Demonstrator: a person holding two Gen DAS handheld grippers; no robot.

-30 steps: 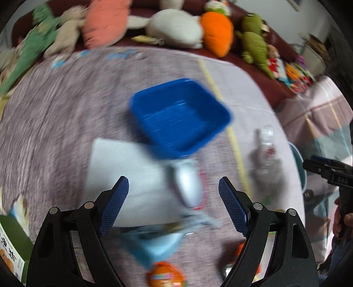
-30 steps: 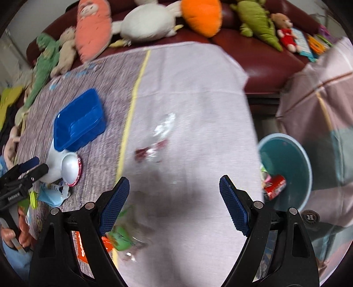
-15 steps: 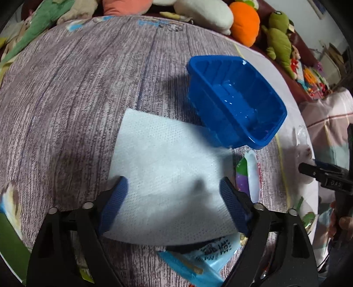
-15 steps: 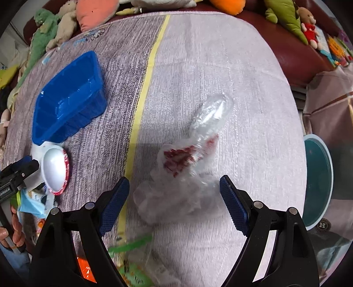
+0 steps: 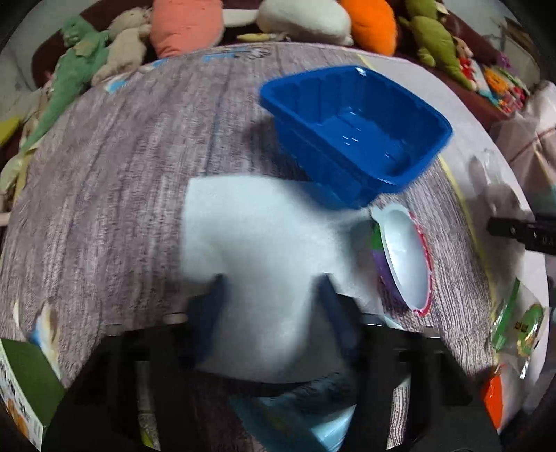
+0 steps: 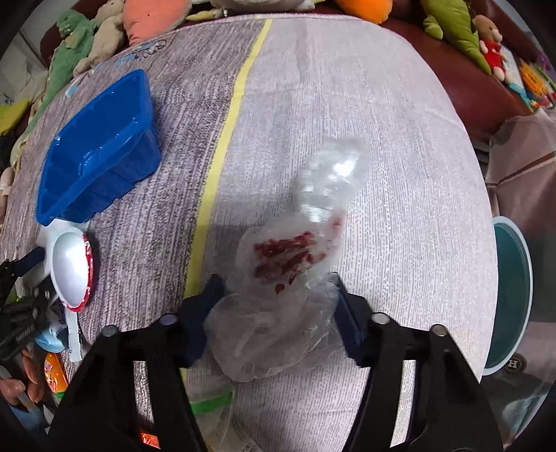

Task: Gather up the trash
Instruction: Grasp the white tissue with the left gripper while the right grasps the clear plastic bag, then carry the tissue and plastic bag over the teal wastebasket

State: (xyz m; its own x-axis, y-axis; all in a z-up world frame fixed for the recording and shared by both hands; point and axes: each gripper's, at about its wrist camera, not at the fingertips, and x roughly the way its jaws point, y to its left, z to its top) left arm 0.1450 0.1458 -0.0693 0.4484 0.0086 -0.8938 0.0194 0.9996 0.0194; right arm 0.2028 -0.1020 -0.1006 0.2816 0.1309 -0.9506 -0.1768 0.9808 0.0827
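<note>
In the left wrist view a white tissue sheet (image 5: 257,243) lies flat on the purple tablecloth, and my left gripper (image 5: 271,295) is down on it, its blurred fingers partly closed around the sheet's near part. In the right wrist view a crumpled clear plastic bag with red print (image 6: 288,264) lies on the cloth. My right gripper (image 6: 274,295) is partly closed, its fingers on either side of the bag's near end. The teal trash bin (image 6: 514,288) stands on the floor past the table's right edge.
A blue plastic tray (image 5: 354,132) sits beyond the tissue, also in the right wrist view (image 6: 97,149). A tipped yogurt cup (image 5: 403,257) lies right of the tissue. Wrappers (image 5: 517,323), a blue packet (image 5: 312,427) and a green carton (image 5: 21,393) lie near. Plush toys (image 5: 187,24) line the sofa.
Both grippers have narrowed from wide open. The left one has dropped onto the tissue. The right one has moved forward and down, so the clear bag now lies between its fingers.
</note>
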